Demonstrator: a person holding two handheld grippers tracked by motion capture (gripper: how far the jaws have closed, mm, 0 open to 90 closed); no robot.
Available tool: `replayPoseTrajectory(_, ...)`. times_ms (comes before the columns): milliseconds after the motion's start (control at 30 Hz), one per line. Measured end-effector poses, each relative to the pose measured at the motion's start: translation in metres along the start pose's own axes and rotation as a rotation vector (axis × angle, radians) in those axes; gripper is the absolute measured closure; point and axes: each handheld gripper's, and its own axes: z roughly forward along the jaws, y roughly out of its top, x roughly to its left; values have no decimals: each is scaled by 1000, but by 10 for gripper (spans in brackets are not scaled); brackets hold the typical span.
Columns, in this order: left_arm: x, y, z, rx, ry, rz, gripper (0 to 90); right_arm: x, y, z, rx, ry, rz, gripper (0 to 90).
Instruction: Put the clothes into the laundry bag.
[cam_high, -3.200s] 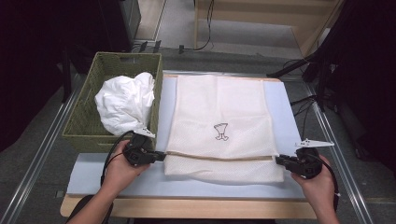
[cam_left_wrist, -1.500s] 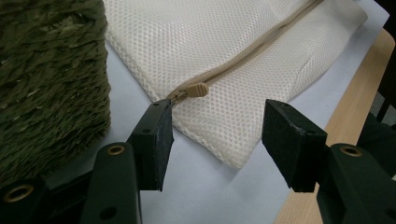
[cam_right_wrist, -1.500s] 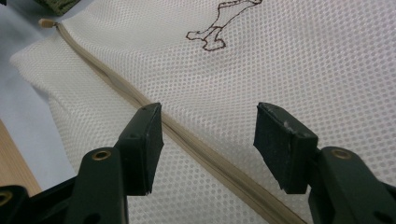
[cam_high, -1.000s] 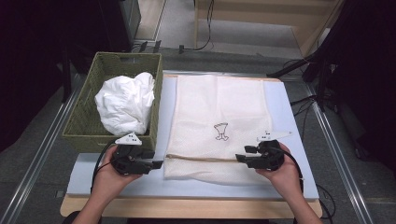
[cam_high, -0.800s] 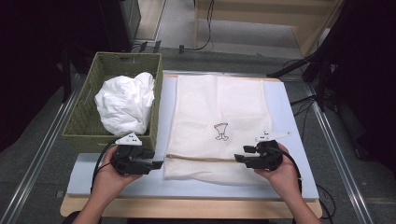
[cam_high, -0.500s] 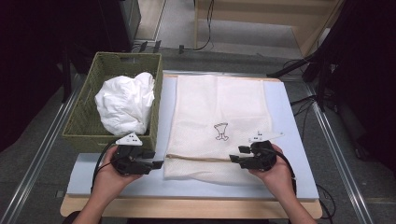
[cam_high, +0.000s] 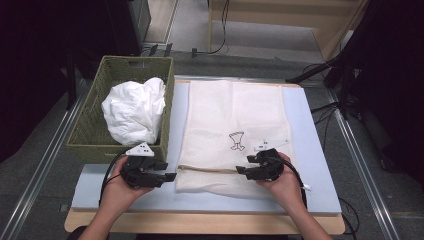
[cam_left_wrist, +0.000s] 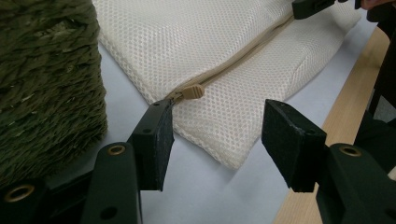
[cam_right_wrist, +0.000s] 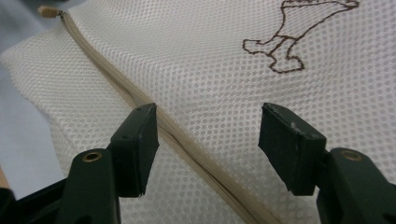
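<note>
A cream mesh laundry bag (cam_high: 235, 112) lies flat on the pale blue mat (cam_high: 312, 135), with a tan zipper (cam_high: 210, 168) running across near its front edge. My left gripper (cam_high: 170, 175) rests at the bag's left end, open. In the left gripper view (cam_left_wrist: 217, 135) the bag's corner lies between the pads and the tan zipper pull (cam_left_wrist: 193, 91) sits just beyond them. My right gripper (cam_high: 242, 171) is over the middle of the zipper. In the right gripper view (cam_right_wrist: 210, 140) its jaws have just been opening, and the zipper (cam_right_wrist: 187, 147) runs between them unpinched.
A green woven basket (cam_high: 86, 122) holding a bundled white cloth (cam_high: 134, 109) stands left of the bag, close to my left gripper. A brown embroidered figure (cam_high: 237, 140) marks the bag's middle. The wooden table edge (cam_high: 200, 225) runs along the front.
My right gripper has slid left along the zipper from the bag's right edge to near its middle. The left gripper has stayed at the bag's left end.
</note>
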Motion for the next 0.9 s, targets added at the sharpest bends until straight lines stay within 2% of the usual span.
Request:
replayPoseTrajectory(233,0,0,0,-11,-2,-1,443,8,1,16,41,-24,-35,324)
replayPoseTrajectory(333,0,0,0,-9,-4,0,443,9,0,24,58,-56,-51,310)
replayPoseTrajectory(467,0,0,0,-9,-3,1,443,10,0,27,52,-80,-73,303)
replayPoseTrajectory(633,0,0,0,0,0,0,443,7,3,32,38,-133,-97,282)
replayPoseTrajectory(833,0,0,0,3,-3,-2,443,6,5,35,45,-135,-91,240)
replayPoseTrajectory(900,0,0,0,4,-3,-2,443,8,4,36,53,-132,-114,216)
